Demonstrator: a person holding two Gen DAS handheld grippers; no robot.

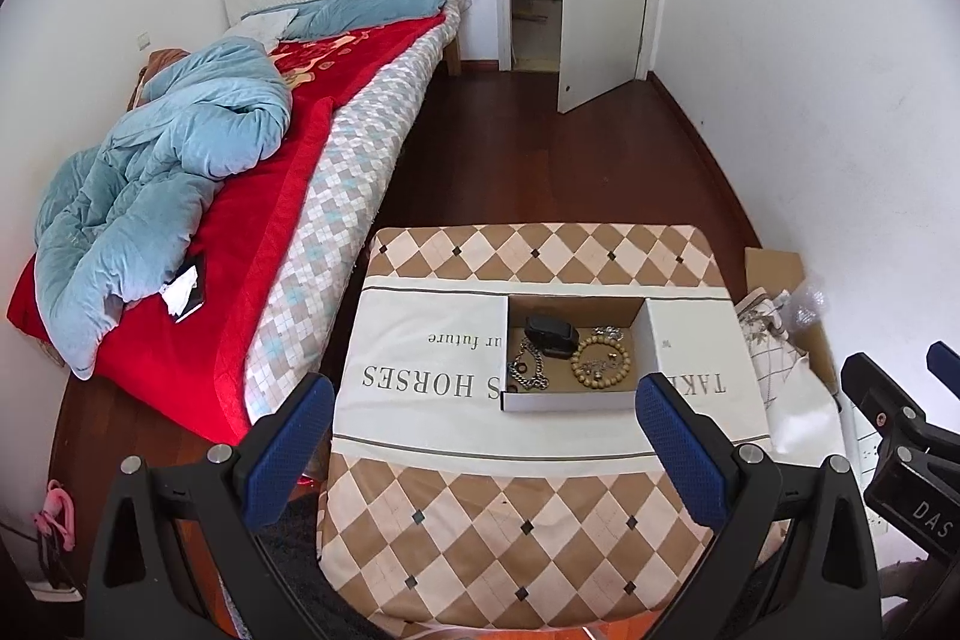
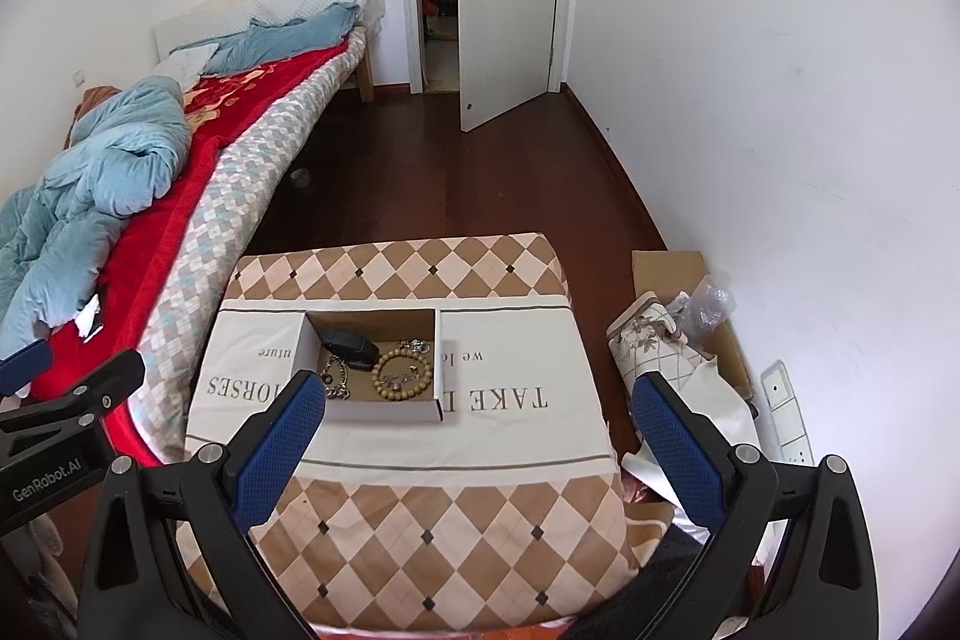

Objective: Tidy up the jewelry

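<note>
Box: a shallow white cardboard box [image 1: 570, 403] with a brown inside sits open in the middle of the desk [image 1: 528, 508], which wears a brown-and-cream diamond-checked cloth printed with lettering.
Jewelry: all inside the box — a silver chain bracelet [image 1: 528, 369] at the left, a tan wooden bead bracelet [image 1: 600, 363] at the right with small metal pieces inside its ring, a black watch-like item [image 1: 551, 334] towards the back.
Left tool [image 1: 485, 445]: released, blue pads spread wide, nothing between them, hovering short of the box.
Right tool [image 2: 480, 445]: likewise spread and empty, near the box's front corner.
Step in hand, as I judge it: reaching in for a first piece.
Doing it well: come down steeply over one piece, close on the beads' rim rather than the tangle, and steady the light box with the other tool.
Risk: the chain may snag its neighbours.
</note>
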